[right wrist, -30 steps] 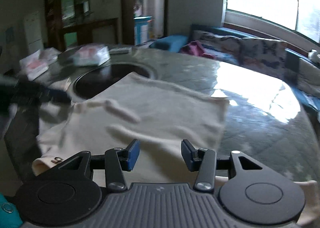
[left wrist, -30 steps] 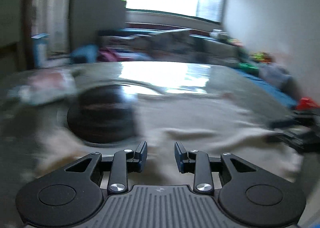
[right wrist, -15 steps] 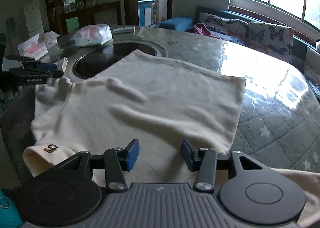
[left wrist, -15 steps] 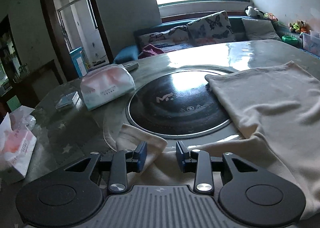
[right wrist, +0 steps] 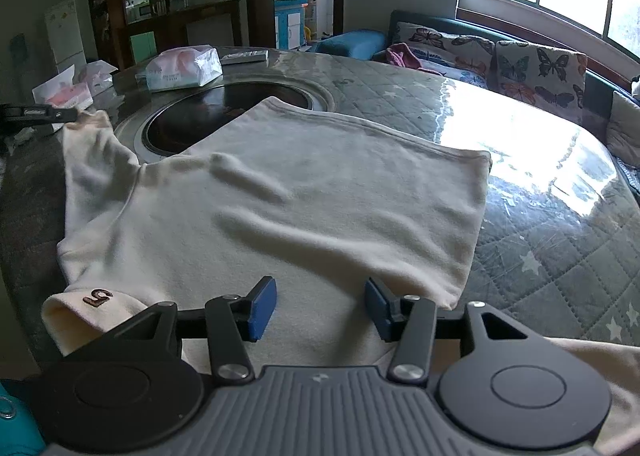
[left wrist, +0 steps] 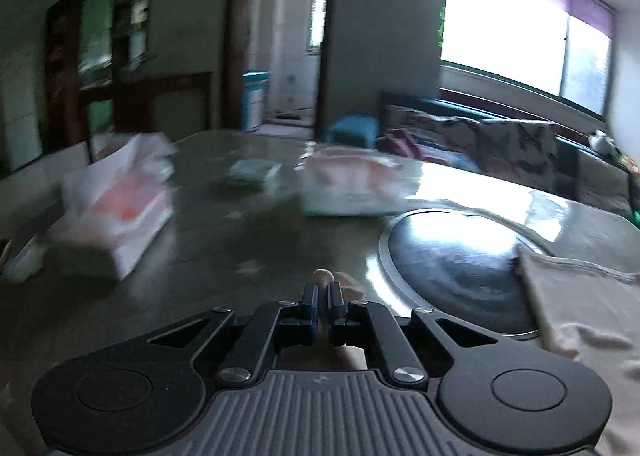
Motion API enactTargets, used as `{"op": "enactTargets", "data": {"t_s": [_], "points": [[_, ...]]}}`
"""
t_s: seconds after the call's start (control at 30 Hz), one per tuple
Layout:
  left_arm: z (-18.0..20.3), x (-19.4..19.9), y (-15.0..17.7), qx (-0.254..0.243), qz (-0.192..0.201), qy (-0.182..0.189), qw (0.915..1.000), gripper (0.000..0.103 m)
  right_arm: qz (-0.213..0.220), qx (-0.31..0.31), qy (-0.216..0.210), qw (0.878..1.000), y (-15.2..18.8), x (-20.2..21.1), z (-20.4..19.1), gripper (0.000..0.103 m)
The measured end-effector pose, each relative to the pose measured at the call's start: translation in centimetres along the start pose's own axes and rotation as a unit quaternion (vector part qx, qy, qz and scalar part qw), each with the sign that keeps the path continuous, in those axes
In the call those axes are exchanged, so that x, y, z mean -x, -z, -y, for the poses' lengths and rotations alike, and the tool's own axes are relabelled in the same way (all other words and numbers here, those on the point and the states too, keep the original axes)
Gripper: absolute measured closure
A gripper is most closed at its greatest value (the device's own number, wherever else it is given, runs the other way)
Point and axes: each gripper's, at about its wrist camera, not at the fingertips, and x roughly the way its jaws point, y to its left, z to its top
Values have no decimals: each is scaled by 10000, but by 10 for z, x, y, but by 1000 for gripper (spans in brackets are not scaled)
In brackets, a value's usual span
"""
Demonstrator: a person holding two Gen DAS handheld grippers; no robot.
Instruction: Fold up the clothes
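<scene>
since half a second ago the left tongs (left wrist: 323,298) have clenched on the cream sleeve tip (left wrist: 323,276) and lifted it. right tongs (right wrist: 316,306) hover released over the cream shirt (right wrist: 304,196), which lies spread on the surface (right wrist: 560,256), partly over the dark round hob (right wrist: 208,116). risk, as i judge it: only a small pinch is held, so a fast swing could slip the sleeve free or drag the body crooked.

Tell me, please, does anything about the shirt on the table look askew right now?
Yes: the cream shirt lies partly over the dark round hotplate, and its sleeve is pulled up by the left gripper.
</scene>
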Motion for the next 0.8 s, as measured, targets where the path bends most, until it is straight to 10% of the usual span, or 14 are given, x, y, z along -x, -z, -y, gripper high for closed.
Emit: {"op": "enactTargets", "data": {"t_s": [0.37, 0.6, 0.8], "points": [[-14, -3, 10, -11, -240, -531, 9983, 93, -36, 69, 9, 10000, -3, -1, 0, 51], [34, 13, 6, -301, -194, 668, 9971, 93, -1, 137, -33, 9999, -4, 1, -7, 51], [95, 21, 15, -659, -430, 2031, 9760, 93, 48, 134, -3, 9999, -6, 2, -7, 51]]}}
